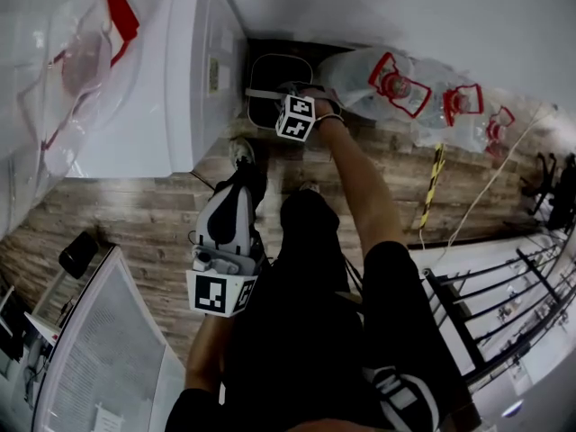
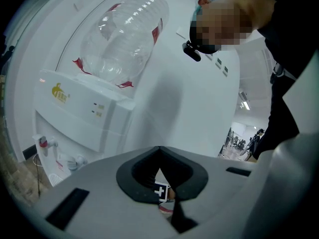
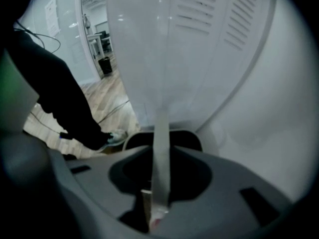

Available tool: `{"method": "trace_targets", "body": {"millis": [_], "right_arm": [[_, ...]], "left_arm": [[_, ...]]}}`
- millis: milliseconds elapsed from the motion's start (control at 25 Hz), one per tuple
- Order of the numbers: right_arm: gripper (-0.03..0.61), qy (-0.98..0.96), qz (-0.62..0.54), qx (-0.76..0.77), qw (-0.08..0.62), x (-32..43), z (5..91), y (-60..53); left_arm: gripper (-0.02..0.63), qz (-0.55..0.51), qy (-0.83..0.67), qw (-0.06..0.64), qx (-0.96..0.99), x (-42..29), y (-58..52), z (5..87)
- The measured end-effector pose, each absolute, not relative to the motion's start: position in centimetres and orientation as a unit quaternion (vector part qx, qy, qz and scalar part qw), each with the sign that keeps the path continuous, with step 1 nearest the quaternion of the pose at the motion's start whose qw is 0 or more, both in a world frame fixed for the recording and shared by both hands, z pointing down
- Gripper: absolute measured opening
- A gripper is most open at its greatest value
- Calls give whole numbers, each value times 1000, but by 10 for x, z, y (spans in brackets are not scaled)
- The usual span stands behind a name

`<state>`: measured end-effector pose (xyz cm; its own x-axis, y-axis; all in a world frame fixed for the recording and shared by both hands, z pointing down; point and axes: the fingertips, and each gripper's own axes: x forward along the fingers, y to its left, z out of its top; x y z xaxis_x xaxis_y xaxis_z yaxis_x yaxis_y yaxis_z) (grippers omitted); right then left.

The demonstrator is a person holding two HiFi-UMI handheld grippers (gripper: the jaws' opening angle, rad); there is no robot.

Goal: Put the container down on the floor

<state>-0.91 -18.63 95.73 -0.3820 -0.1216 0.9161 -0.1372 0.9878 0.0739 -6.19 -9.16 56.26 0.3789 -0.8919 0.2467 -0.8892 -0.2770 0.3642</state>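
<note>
In the head view the container, a dark bin with a rounded rim, hangs low beside the white water dispenser. My right gripper points steeply down and is shut on the bin's flat grey handle strap. From the right gripper view that strap runs straight up between the jaws, with the bin's dark rim beyond it. My left gripper is nearer my body, pointing toward the dispenser. Its jaws meet at the tips with nothing between them.
A clear water bottle sits on top of the dispenser. Several empty bottles with red handles lie on the wooden floor right of the container. A yellow-black strip and a cable run across the floor. My shoe stands close to the bin.
</note>
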Motion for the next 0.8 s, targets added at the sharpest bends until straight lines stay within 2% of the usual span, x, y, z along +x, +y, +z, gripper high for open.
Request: {"method": "trace_targets", "body": {"millis": [800], "right_arm": [[107, -836, 2, 73, 544, -29, 997, -212]], "left_arm": [[31, -1, -550, 224, 805, -62, -104, 586]]}}
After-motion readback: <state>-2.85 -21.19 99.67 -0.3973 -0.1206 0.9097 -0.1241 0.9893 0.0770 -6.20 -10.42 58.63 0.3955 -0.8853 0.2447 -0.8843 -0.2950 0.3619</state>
